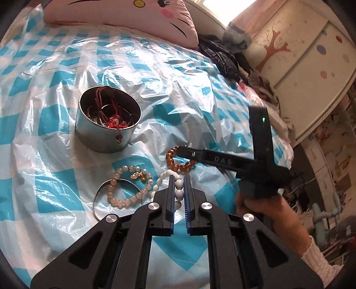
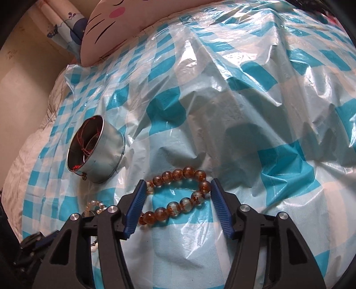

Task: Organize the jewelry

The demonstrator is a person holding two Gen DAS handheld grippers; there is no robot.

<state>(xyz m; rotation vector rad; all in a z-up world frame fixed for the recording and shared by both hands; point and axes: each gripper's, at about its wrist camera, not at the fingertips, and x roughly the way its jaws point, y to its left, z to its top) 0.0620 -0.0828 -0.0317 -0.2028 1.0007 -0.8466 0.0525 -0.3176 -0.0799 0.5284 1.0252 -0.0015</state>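
My left gripper (image 1: 179, 177) is shut on a white bead bracelet (image 1: 160, 180); two of its beads sit between the blue pads. Beside it lie a pale pink bead bracelet (image 1: 124, 201) and a silver bangle (image 1: 98, 195). An amber bead bracelet (image 2: 178, 173) rests on the blue-checked plastic sheet (image 2: 222, 100). My right gripper (image 2: 178, 181) stands open around it, one pad at each side of the loop. From the left wrist view the right gripper (image 1: 183, 150) is seen over the amber bracelet (image 1: 171, 155). A round metal tin (image 1: 106, 135) (image 2: 109, 153) holds red cords and other jewelry.
A pink cat-face pillow (image 1: 124, 17) (image 2: 104, 26) lies at the far edge of the bed. Dark clothing (image 1: 222, 57) is piled by a white cabinet (image 1: 300, 55) at the right. A person's hand (image 1: 262, 206) holds the right gripper. A wall (image 2: 22, 100) borders the left side.
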